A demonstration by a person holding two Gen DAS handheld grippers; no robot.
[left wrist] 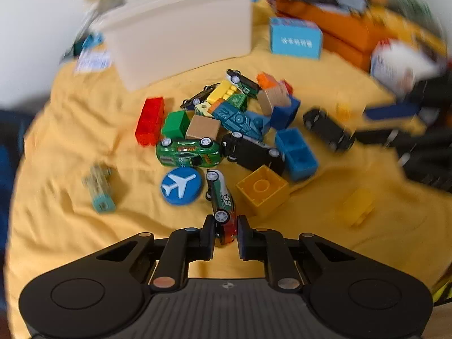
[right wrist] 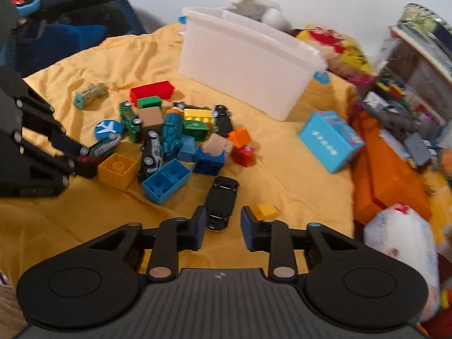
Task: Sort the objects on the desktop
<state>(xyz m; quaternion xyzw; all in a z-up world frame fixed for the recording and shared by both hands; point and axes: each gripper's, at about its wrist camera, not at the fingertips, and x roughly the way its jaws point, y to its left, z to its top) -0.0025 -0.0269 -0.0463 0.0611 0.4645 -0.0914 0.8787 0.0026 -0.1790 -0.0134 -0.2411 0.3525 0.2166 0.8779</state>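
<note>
A heap of toy cars and building blocks lies on a yellow cloth (left wrist: 84, 141). My left gripper (left wrist: 226, 236) is shut on the red tail of a green-and-white toy car (left wrist: 221, 195), beside a blue aeroplane disc (left wrist: 181, 186) and a yellow block (left wrist: 262, 190). The right wrist view shows that gripper (right wrist: 84, 161) from the side, still on the car (right wrist: 103, 147). My right gripper (right wrist: 223, 228) stands open around the near end of a black toy car (right wrist: 221, 199), with a gap at the right pad. A small yellow brick (right wrist: 267, 209) lies just right of it.
A white plastic bin (left wrist: 180, 36) (right wrist: 245, 59) stands behind the heap. A blue carton (right wrist: 330, 141) lies to its right, then orange boxes (right wrist: 389, 175) and clutter. A teal figure (right wrist: 90, 94) lies apart at the left. A dark blue bag (right wrist: 70, 28) fills the far left.
</note>
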